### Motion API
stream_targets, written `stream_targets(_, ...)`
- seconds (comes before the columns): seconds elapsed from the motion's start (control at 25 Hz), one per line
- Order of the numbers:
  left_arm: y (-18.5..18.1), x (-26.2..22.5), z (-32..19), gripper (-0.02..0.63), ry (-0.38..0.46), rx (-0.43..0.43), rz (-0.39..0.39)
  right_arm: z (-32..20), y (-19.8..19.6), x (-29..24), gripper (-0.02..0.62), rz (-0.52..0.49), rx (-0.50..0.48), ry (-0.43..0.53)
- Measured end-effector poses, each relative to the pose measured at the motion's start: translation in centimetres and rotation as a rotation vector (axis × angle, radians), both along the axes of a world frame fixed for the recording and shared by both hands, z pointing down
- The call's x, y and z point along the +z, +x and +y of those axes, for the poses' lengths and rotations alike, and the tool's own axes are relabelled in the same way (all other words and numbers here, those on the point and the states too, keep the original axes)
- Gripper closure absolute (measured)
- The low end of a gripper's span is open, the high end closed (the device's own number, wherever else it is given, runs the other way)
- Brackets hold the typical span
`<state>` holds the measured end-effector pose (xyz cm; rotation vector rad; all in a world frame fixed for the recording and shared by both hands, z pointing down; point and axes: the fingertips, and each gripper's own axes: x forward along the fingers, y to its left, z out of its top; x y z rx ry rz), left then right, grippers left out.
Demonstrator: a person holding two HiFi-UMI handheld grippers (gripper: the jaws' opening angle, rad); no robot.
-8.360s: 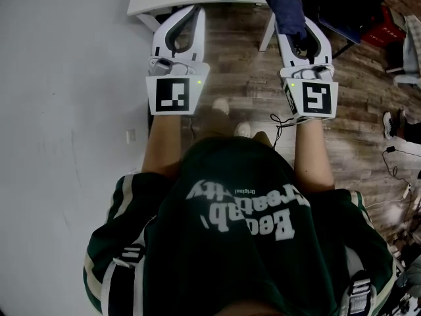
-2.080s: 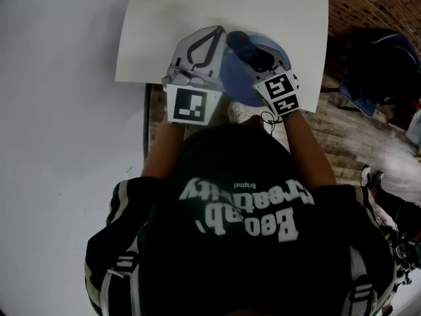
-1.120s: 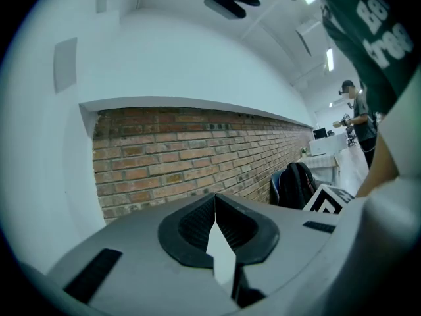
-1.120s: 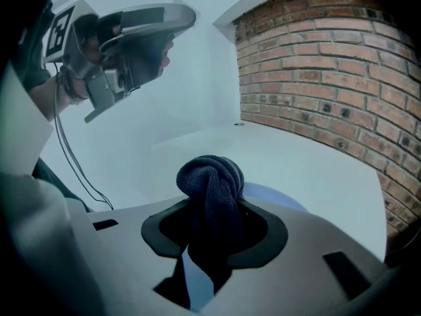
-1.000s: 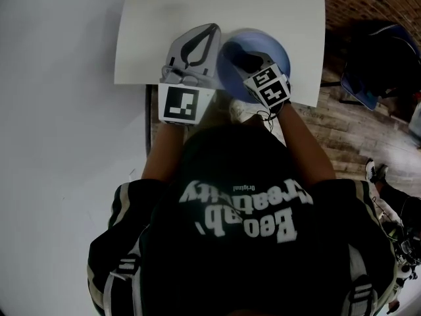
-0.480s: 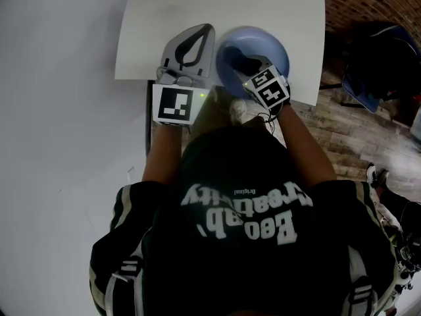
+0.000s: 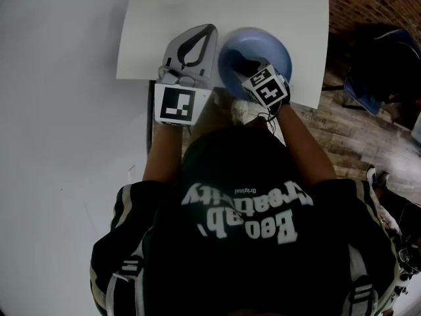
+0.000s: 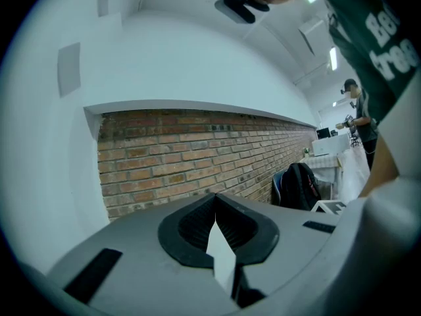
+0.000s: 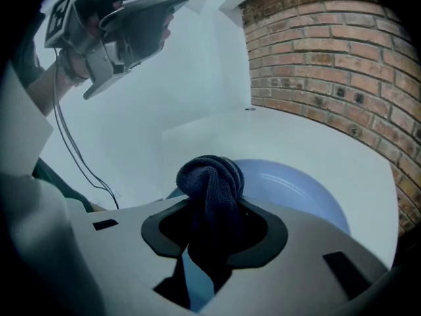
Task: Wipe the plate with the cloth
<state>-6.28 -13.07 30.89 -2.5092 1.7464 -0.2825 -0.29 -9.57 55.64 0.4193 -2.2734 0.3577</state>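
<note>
On the white surface (image 7: 276, 5), near its front edge, sits the pale blue plate (image 7: 277, 48). The right gripper (image 7: 251, 68) reaches over the plate, its jaws clamped on a bunched dark blue cloth (image 9: 210, 176) that pokes out past their tips above the plate's inside. Whether the cloth touches the plate cannot be told. Just left of the plate, the left gripper (image 7: 208, 33) is held over the surface, its jaws closed together with nothing between them.
</note>
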Motion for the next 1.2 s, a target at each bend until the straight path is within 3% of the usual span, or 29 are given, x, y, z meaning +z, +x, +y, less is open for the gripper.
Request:
stream_targets(0.48,1.7,-0.1,-1.3,0.603,0.004,0.062,-0.009,-4.0,-0.6,0.1,0.466,0.02,0.01,0.065)
stream_targets(1.2,4.7,0.3,-1.4,0.603,-0.004,0.138,0.001,-8.6,5.1,0.6,0.466,0.114,0.174,0.033)
